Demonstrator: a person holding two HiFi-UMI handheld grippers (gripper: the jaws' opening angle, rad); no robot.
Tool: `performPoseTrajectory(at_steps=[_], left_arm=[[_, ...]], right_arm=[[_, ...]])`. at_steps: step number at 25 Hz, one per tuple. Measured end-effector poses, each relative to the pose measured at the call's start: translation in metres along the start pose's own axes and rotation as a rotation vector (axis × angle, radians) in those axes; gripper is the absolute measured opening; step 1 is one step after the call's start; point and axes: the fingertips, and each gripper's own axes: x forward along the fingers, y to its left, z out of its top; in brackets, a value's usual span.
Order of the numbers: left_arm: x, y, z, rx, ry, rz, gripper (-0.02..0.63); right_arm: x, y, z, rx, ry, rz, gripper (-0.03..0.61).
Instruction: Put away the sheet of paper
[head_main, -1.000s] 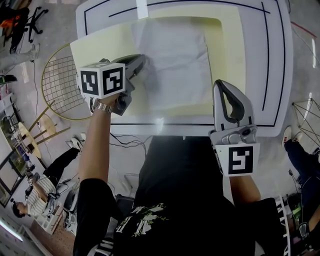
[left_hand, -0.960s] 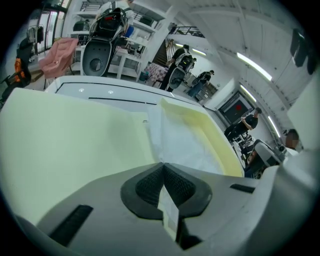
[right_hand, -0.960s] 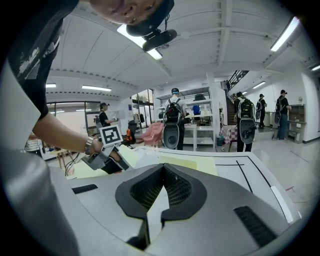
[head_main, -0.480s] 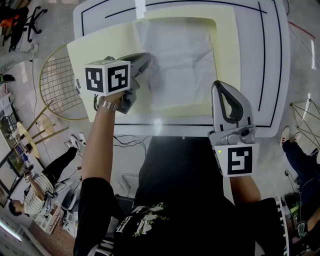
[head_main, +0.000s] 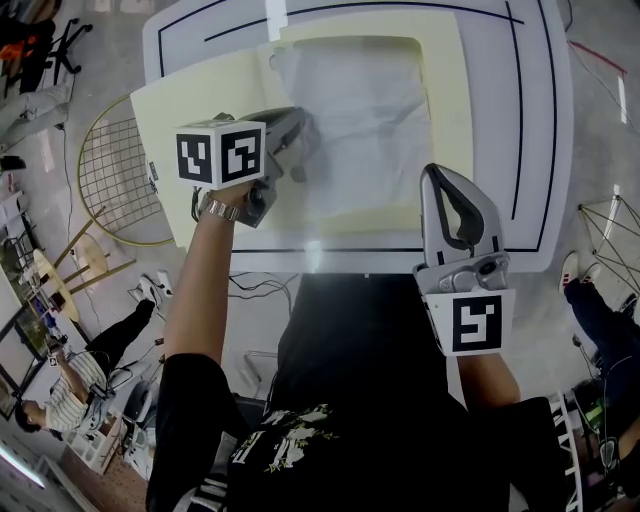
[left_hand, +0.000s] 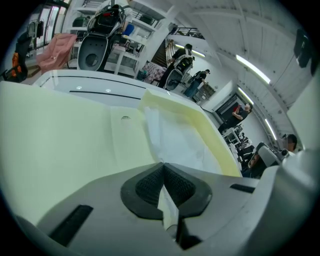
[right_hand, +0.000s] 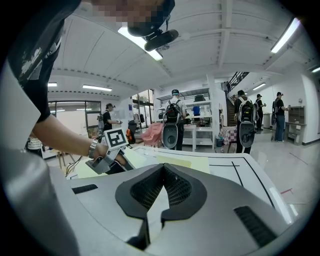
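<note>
White creased sheet of paper (head_main: 370, 120) is lying on the right half of an open pale-yellow card folder (head_main: 190, 110), which is sitting on the white table with black border lines (head_main: 500, 150). Left gripper (head_main: 298, 140) is pinching the sheet's left edge, pads tight on it with paper showing between them. Right gripper (head_main: 452, 182) is hovering at the near table edge, jaws together on nothing. Handling guess: sheet is behaving as thin, light, floppy stuff, easy to tear or crumple. Edge pinch is looking like the right hold; dragging it slow and low should be limiting buckling or slipping out.
</note>
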Motion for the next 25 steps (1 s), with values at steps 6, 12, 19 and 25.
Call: performPoseTrajectory(at_steps=[6,12,19,25], left_arm=[[0.005,-0.005,0.005,-0.017,-0.019,-0.012,0.000],[0.013,-0.010,0.009,-0.046,-0.043,-0.022,0.000],[0.018,-0.012,0.011,-0.020,-0.058,0.006,0.000],[0.017,-0.022,0.018,0.044,-0.097,-0.006,0.064]], right_arm=[[-0.005,0.000,-0.002,0.003,0.008,-0.002,-0.008],[-0.010,-0.003,-0.002,0.000,0.004,-0.013,-0.008],[-0.014,-0.007,-0.007,-0.001,0.009,-0.019,-0.008],[-0.017,-0.003,-0.007,0.015,0.010,-0.011,-0.008]])
